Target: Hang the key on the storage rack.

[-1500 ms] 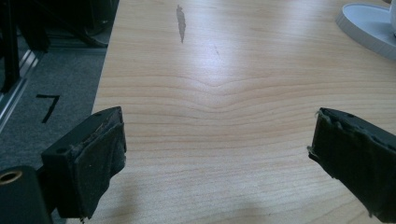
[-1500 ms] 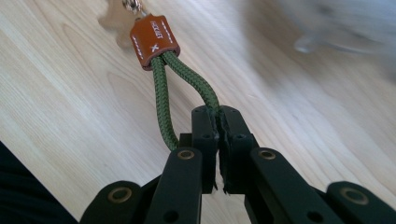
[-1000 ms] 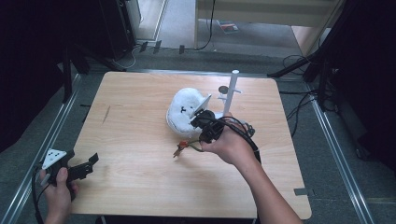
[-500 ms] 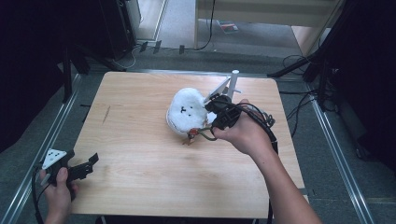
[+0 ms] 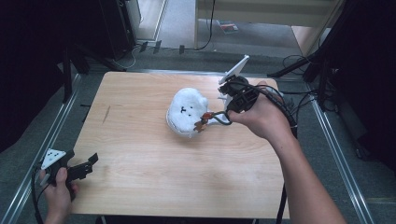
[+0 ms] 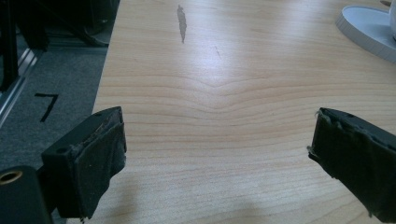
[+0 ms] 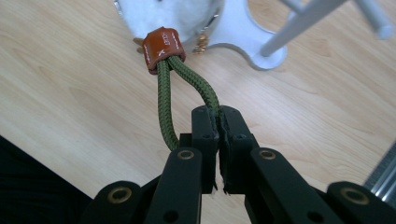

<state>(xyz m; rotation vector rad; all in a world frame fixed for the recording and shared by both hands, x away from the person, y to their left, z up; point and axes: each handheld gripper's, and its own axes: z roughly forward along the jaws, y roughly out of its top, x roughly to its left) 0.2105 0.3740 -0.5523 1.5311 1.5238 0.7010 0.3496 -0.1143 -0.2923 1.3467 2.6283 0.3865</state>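
One white plush toy (image 5: 187, 111) lies near the table's (image 5: 140, 177) far edge. The right gripper (image 7: 218, 122) pinches its single green cord loop (image 7: 164, 105). The left gripper (image 6: 215, 158), jaws apart and empty, is at the near left corner.

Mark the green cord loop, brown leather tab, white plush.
green cord loop (image 7: 164, 109), right gripper view, left strand.
brown leather tab (image 7: 162, 47), right gripper view, middle of its face.
white plush (image 5: 185, 111), high view, on its face.

white plush toy (image 5: 186, 112) | olive braided cord (image 7: 164, 107) | brown tab (image 7: 162, 47) | pale woodgrain table (image 5: 154, 172)
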